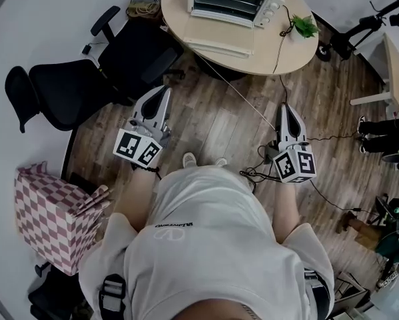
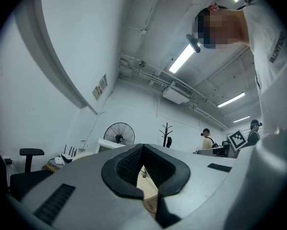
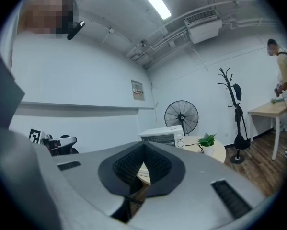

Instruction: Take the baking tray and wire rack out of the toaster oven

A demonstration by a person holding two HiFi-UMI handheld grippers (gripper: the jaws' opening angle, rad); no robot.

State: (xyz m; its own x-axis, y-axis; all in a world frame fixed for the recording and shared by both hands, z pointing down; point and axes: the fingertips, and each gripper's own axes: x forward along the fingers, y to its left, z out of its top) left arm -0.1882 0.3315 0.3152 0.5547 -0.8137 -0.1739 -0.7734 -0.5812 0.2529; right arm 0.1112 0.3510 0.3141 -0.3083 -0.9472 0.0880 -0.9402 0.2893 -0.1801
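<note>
Both jaws were pressed together w/ nothing between them: left gripper point(image 1: 164, 91) and right gripper point(image 1: 286, 108) alike, and each gripper view showed the pads meeting on empty air.

Risks as I judged them, closest first. Black cables point(image 1: 256, 173) lay on the floor by my right foot, and a pale cord point(image 1: 234, 89) ran from there up toward the surface point(image 1: 299, 55), so stepping fwd could snag one and jerk whatever it's plugged into. The office chair point(image 1: 86, 79) stood to the left of my path, so a wide left swing could clip it. Further off, the toaster oven point(image 1: 234, 2) sat on the far part of that round surface, well apart from both grippers. Tray and rack were prob inside; I couldn't tell them apart from here. Going in w/ jaws closed would just shove the tray deeper. A small plant point(image 1: 304, 27) beside the oven could get knocked by my right elbow.

Pose: both hands were held low in front of my waist, grippers roughly level, aimed at the oven, left tilted up a touch
</note>
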